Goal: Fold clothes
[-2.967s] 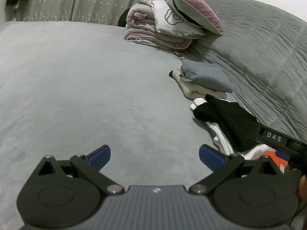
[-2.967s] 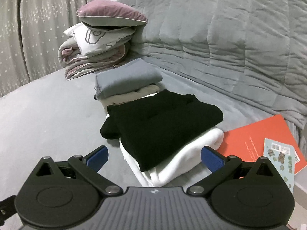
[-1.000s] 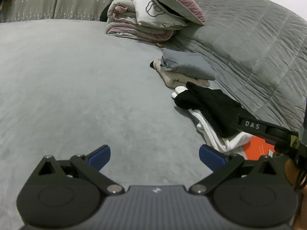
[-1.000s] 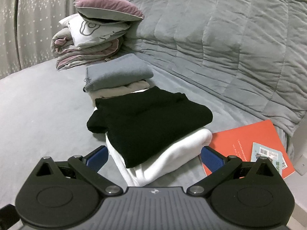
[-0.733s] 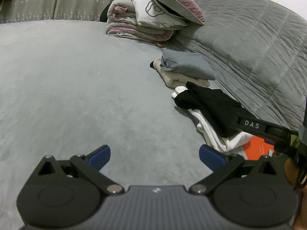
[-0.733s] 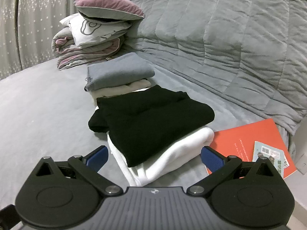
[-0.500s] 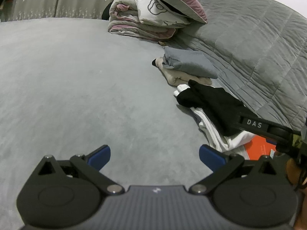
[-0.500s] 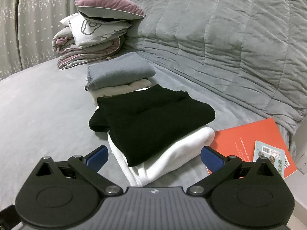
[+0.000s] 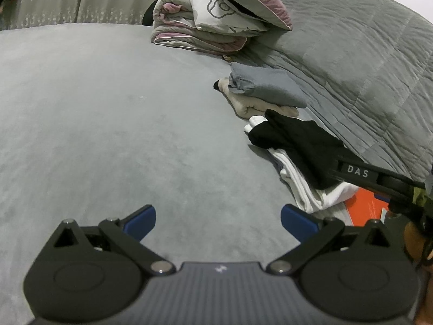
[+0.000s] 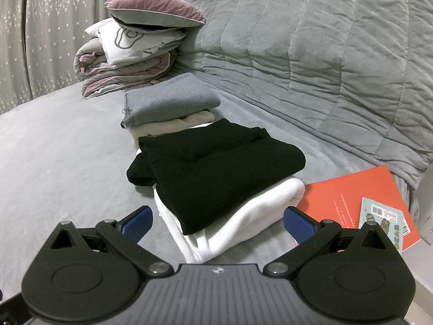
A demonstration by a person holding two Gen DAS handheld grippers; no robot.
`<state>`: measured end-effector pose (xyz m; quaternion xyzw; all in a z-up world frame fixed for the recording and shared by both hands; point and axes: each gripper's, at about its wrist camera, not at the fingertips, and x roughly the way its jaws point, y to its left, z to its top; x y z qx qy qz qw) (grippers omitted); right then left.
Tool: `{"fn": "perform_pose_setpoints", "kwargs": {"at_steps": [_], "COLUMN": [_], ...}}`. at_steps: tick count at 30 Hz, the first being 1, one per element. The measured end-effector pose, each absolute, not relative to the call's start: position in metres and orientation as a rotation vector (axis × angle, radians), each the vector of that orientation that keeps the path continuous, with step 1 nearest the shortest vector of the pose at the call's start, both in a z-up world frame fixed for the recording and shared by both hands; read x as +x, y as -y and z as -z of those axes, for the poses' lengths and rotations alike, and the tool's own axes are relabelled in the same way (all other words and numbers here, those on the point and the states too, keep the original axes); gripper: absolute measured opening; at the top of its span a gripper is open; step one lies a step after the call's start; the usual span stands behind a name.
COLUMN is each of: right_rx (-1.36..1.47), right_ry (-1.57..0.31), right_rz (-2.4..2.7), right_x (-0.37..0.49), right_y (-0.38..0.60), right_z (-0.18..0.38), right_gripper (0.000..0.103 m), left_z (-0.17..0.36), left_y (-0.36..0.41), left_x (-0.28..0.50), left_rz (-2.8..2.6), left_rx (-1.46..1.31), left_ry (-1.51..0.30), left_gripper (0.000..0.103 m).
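Observation:
A folded black garment (image 10: 216, 159) lies on top of a folded white one (image 10: 251, 216) on the grey bed. Behind them a folded grey garment (image 10: 167, 100) rests on a beige one (image 10: 173, 126). The same two stacks show at the right of the left wrist view, black garment (image 9: 297, 146) in front and grey garment (image 9: 268, 86) behind. My right gripper (image 10: 216, 223) is open just short of the black and white stack, nothing between its fingers. My left gripper (image 9: 217, 218) is open over bare bed surface, left of the stacks.
A rolled quilt with a mauve pillow (image 10: 154, 13) on it sits at the back. A grey quilted cover (image 10: 311, 54) rises behind the stacks. An orange book (image 10: 349, 197) with a small card lies at the right. The right gripper's body (image 9: 379, 178) crosses the left view.
Both views have shifted slightly; the stacks sit a little further right in the left wrist view. Both grippers stay open, and the clothes have not moved.

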<state>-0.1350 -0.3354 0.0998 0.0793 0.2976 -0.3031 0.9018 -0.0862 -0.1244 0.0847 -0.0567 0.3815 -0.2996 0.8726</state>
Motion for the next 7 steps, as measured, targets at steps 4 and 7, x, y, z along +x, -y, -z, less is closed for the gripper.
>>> {"fn": "perform_pose_setpoints", "kwargs": {"at_steps": [4, 7], "right_rx": [0.161, 0.163], "right_ry": [-0.617, -0.617], "right_rz": [0.624, 0.624], "right_x": [-0.1351, -0.1355], "right_y": [0.3342, 0.3343], "right_z": [-0.0999, -0.0998], "right_gripper": [0.103, 0.103], "left_z": [-0.0857, -0.0858], "left_y": [0.1265, 0.1261], "left_x": [-0.088, -0.0883], "left_rz": [0.628, 0.625], "left_rx": [-0.102, -0.101], "left_ry": [-0.787, -0.786], "left_gripper": [0.103, 0.103]}}
